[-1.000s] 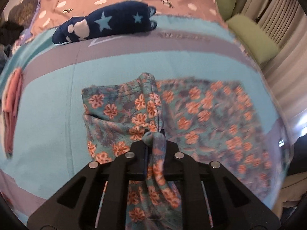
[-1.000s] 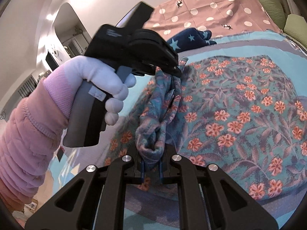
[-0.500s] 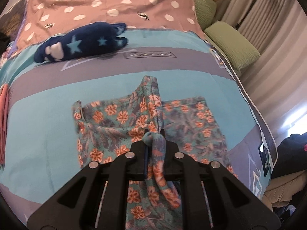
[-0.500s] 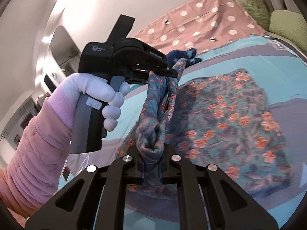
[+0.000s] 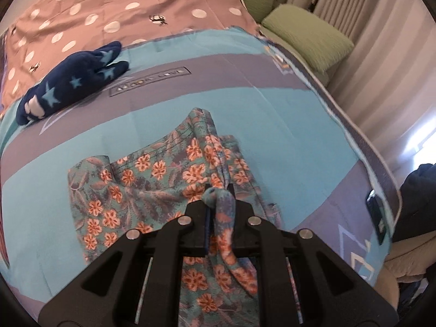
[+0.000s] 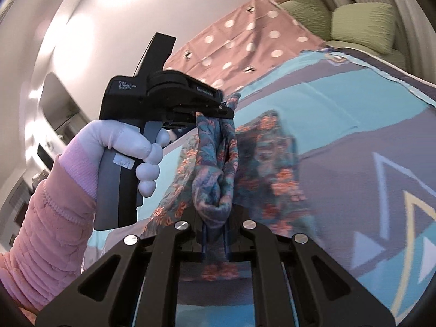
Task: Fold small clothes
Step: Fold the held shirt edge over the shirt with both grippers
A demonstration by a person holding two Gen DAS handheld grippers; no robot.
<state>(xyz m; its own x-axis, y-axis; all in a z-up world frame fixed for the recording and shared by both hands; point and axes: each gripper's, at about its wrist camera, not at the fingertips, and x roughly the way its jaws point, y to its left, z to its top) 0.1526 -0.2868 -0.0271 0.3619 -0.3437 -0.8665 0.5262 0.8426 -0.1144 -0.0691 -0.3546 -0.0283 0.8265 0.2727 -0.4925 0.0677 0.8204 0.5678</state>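
We have pulled the flowery cloth (image 5: 141, 185) further over itself, away from the blue star toy (image 5: 68, 87). Both tongs (image 5: 219, 199) (image 6: 215, 212) pinch its edge; the fold is half done.

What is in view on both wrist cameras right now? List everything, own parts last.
floral garment: one, teal with orange flowers, partly on the bedspread, one edge lifted by both claws
star-print garment: one, navy with light blue stars, bunched on the bedspread's far left
bedspread: one, turquoise with grey bands, covers the bed
polka-dot sheet: one, dusty pink with white dots, beyond the bedspread
pillows: two seen, green, at the bed's far right
curtains: pale, right of the bed
left claw: one, black, shut on the floral garment
right claw: one, black, shut on the floral garment
left hand: one, white glove, pink sleeve, gripping the left claw's handle
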